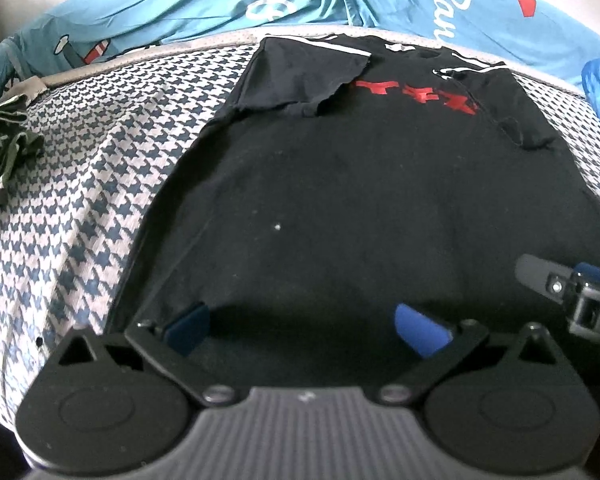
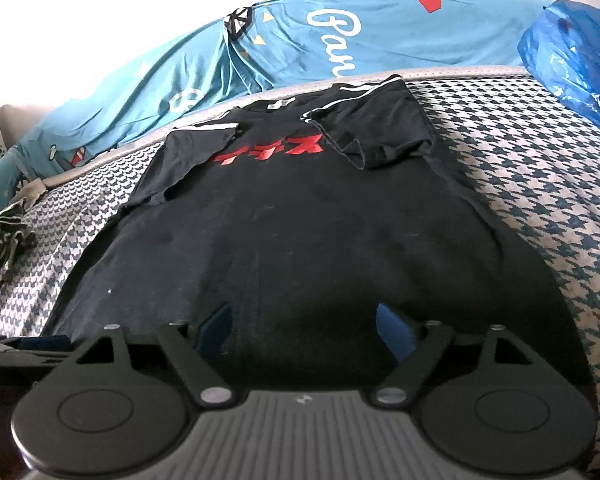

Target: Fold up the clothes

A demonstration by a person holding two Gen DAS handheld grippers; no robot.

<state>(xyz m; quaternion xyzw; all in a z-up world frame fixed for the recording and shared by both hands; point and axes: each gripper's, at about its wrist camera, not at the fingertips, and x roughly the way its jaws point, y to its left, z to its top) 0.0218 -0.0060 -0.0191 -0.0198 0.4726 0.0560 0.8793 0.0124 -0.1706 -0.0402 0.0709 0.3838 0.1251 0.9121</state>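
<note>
The left hand-held gripper (image 1: pixel 302 330) and the right hand-held gripper (image 2: pixel 308 330) are both hanging spread wide over the near hem of the black T-shirt (image 1: pixel 360 200), pinching nothing. The shirt is lying flat on the bed just ahead of both, its 2 sleeves (image 2: pixel 376 128) already turned in over the red print (image 2: pixel 268 150).

Judging from this, the next fold is risking a miss: black pads against black cloth in shadow are making the hem hard to find, so a jaw could be catching only 1 layer, or grabbing the houndstooth sheet (image 1: pixel 100 152) underneath. An uneven lift from the 2 sides could be shaking the sleeves loose.

Beyond the shirt a blue printed quilt (image 2: pixel 260 60) is bunching against a pale wall. A striped green garment (image 1: pixel 4 148) is lying far left, and a blue plastic bag (image 2: pixel 572 64) far right.
</note>
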